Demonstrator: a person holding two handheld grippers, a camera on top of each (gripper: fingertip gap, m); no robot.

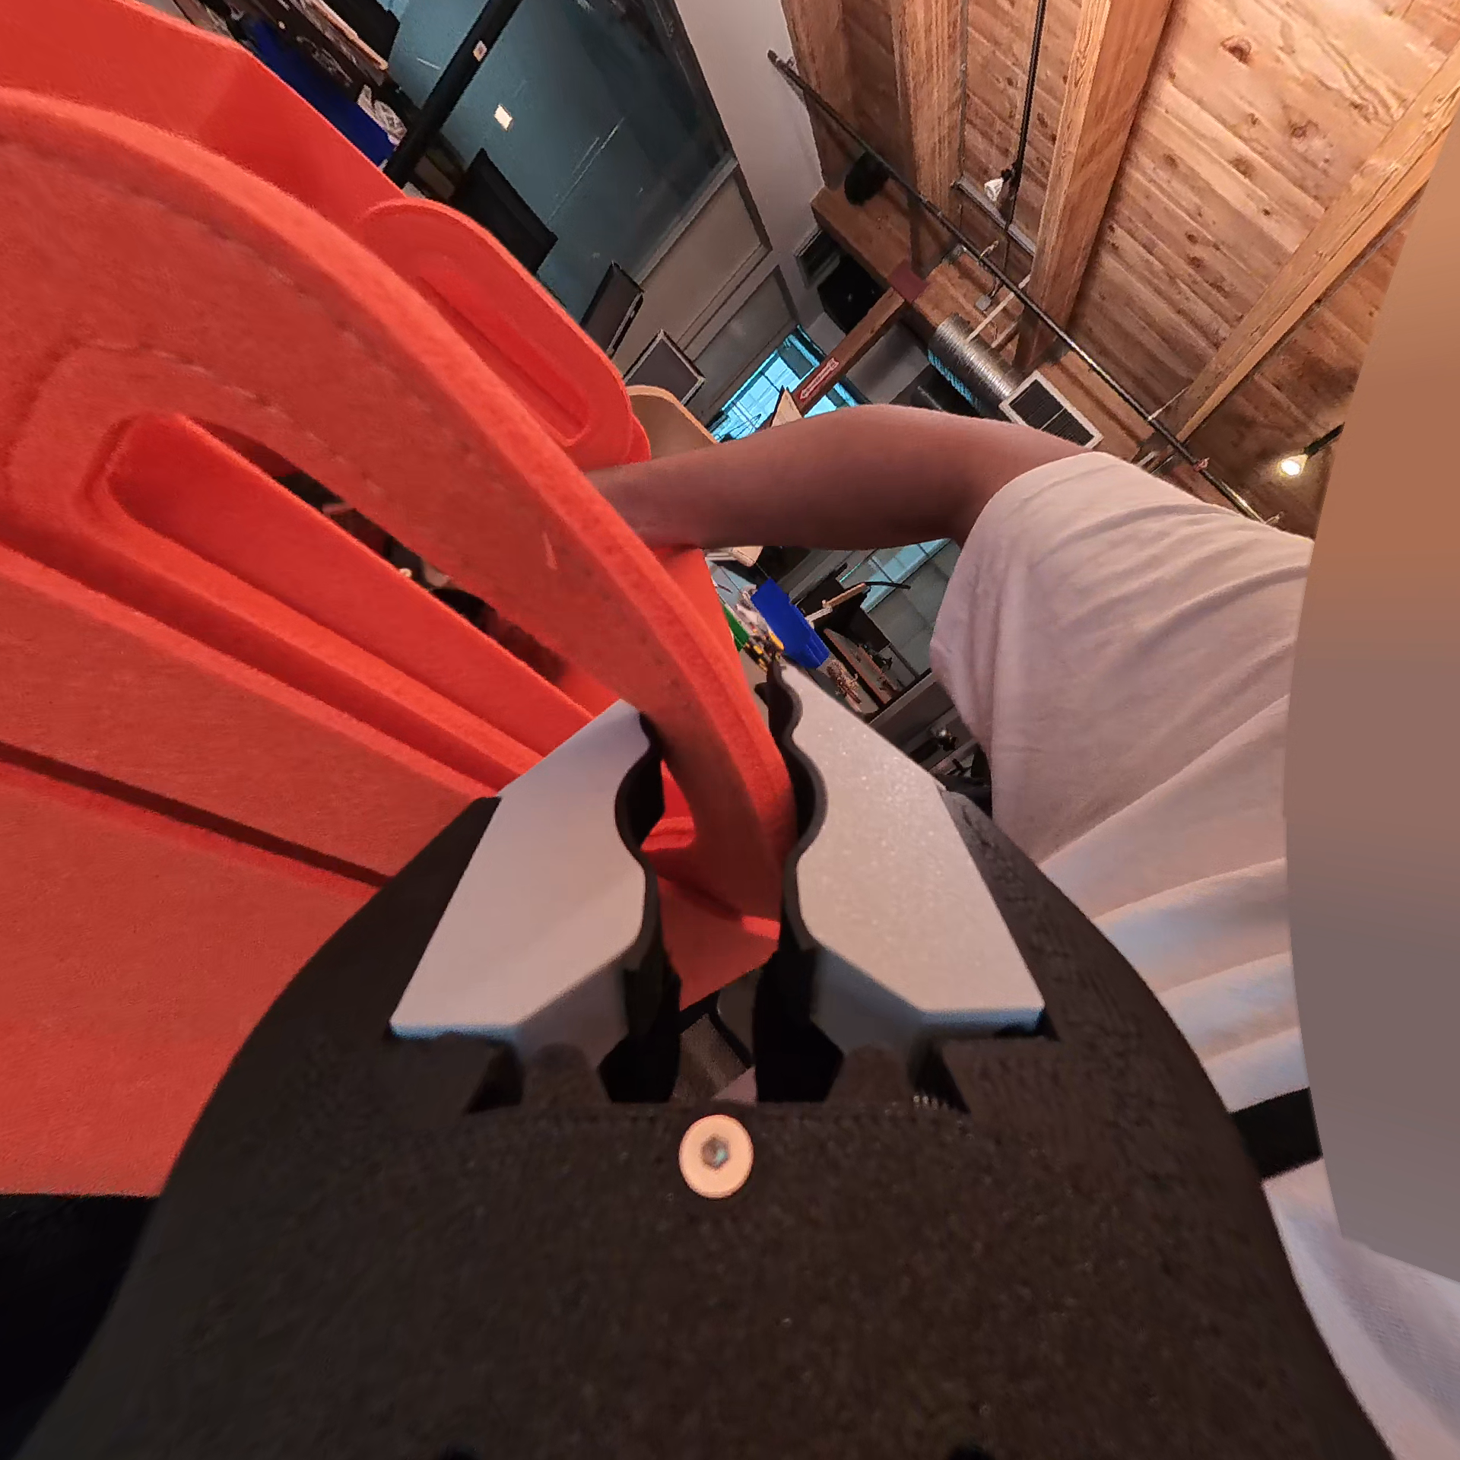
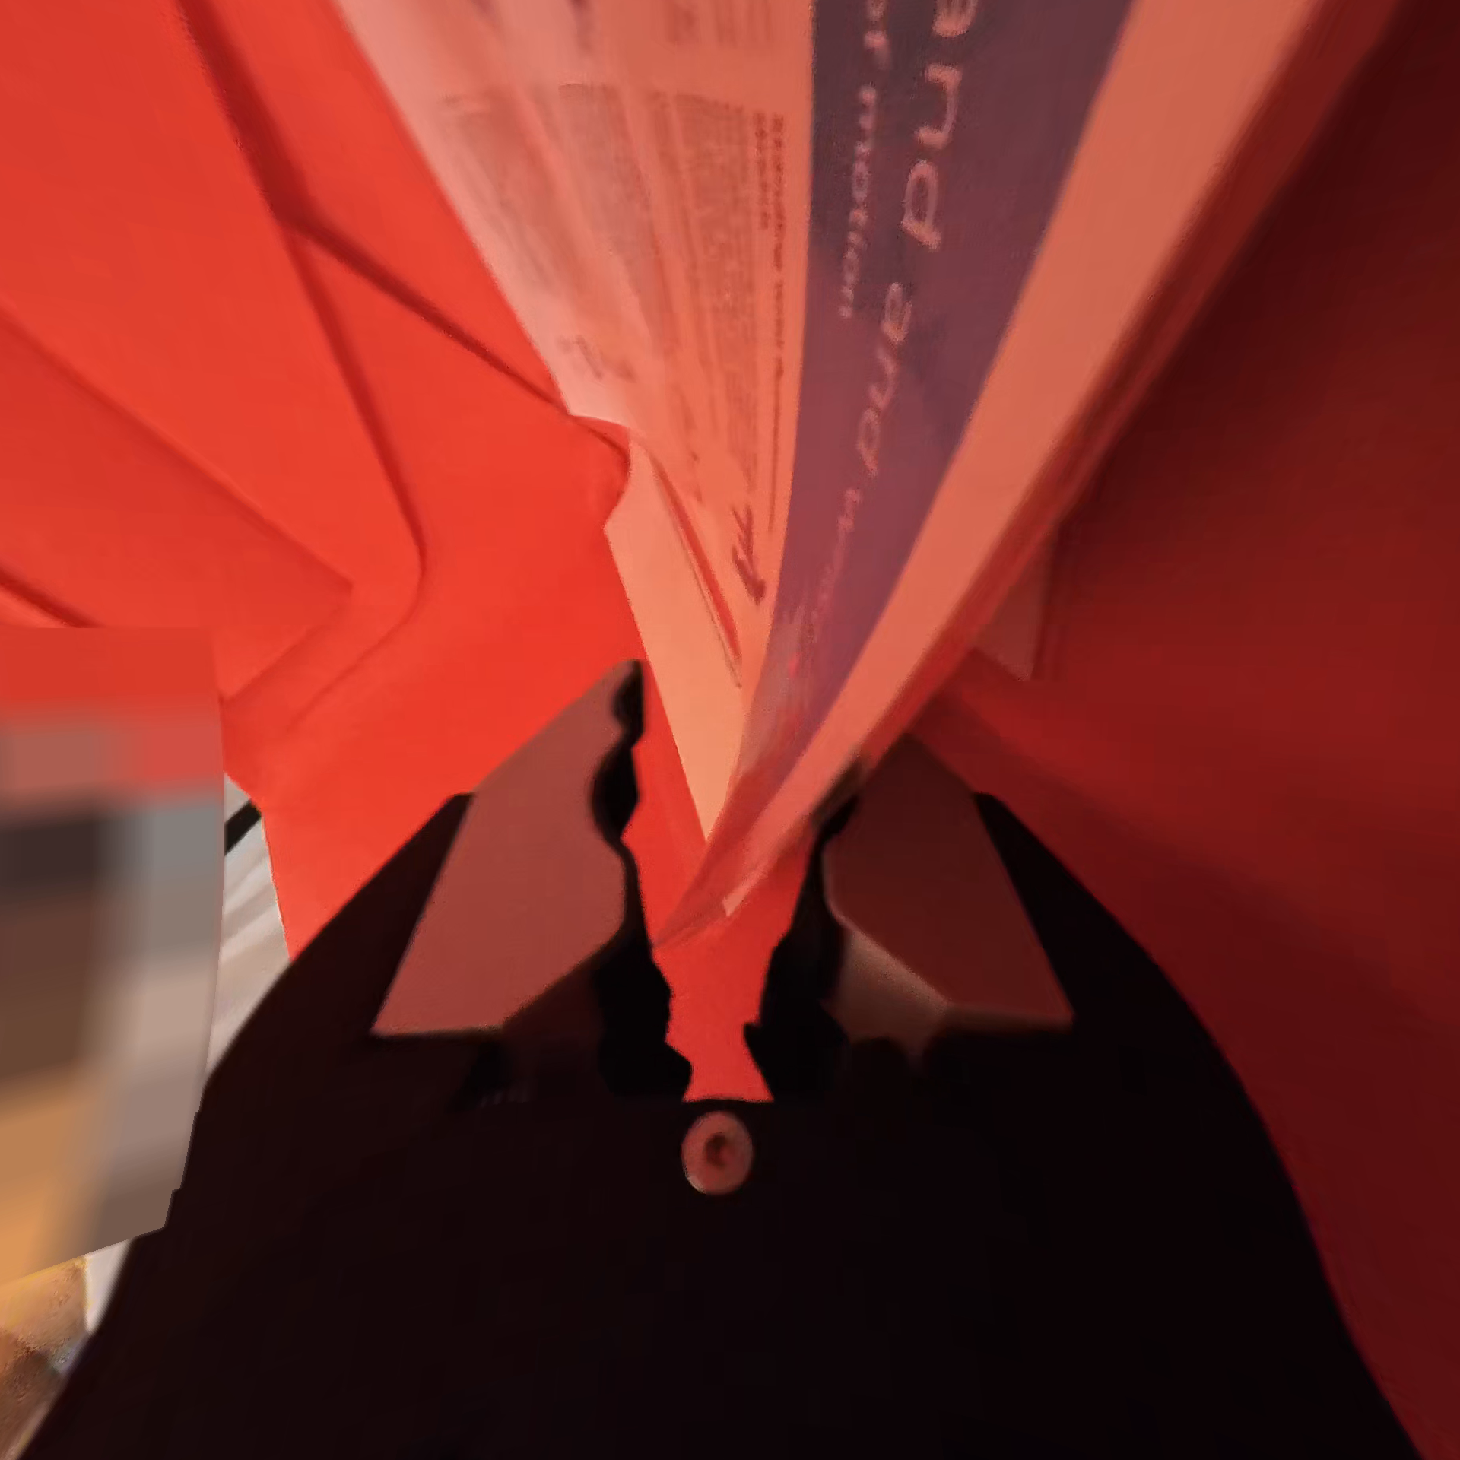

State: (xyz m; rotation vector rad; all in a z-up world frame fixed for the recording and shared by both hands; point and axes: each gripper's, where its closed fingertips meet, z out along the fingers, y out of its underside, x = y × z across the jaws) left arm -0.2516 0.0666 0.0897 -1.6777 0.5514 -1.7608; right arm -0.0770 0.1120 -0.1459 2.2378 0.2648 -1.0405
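Left gripper (image 1: 715, 822): jaws clamped on orange felt bag handle (image 1: 490, 506). Right gripper (image 2: 723, 861): jaws narrowly apart, printed booklet (image 2: 790, 553) between them inside the bag; grip unclear.

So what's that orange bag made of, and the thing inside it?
The orange bag looks like thick felt: matte and fuzzy, with stitched edges. The left gripper pinches its handle. By the right gripper, the booklet looks like smooth, bendy printed paper, though it's blurry.

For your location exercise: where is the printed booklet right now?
In the right wrist view, the booklet hangs inside the orange felt bag, its lower corner between the fingers of the right gripper, against the right-hand one.
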